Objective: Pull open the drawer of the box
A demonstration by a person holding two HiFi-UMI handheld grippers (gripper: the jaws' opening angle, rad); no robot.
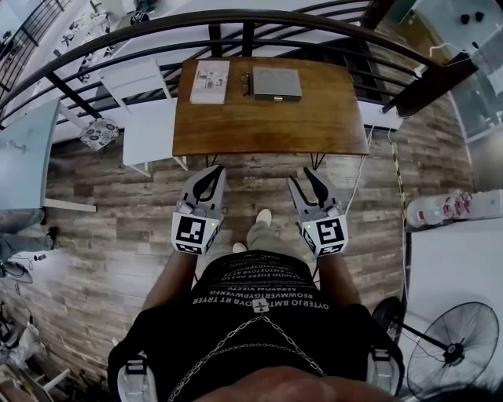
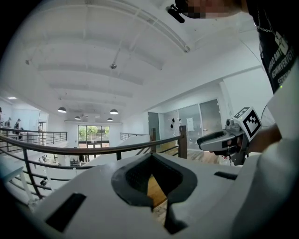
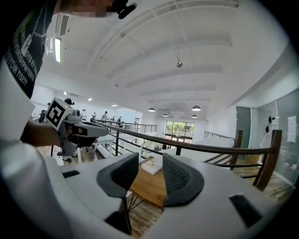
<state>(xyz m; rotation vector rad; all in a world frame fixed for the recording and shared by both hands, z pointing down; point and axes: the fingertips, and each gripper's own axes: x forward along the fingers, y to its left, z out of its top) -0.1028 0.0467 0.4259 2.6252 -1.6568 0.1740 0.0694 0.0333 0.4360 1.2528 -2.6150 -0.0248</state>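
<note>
A flat grey box (image 1: 277, 82) lies at the far side of a wooden table (image 1: 259, 122), with a white booklet (image 1: 210, 81) to its left. I hold both grippers at waist height over the floor, well short of the table. The left gripper (image 1: 216, 171) has its tips together with nothing between them; in the left gripper view (image 2: 150, 156) only a sliver of wood shows through the bowed pads. The right gripper (image 1: 305, 180) stands open and empty; in the right gripper view (image 3: 150, 158) the table (image 3: 149, 186) and the booklet (image 3: 153, 164) show between its pads.
A dark curved railing (image 1: 236, 20) runs behind the table. White tables (image 1: 149, 118) stand to the left, and a white counter (image 1: 464, 267) and a floor fan (image 1: 456, 345) to the right. My feet (image 1: 263, 221) are on the plank floor before the table.
</note>
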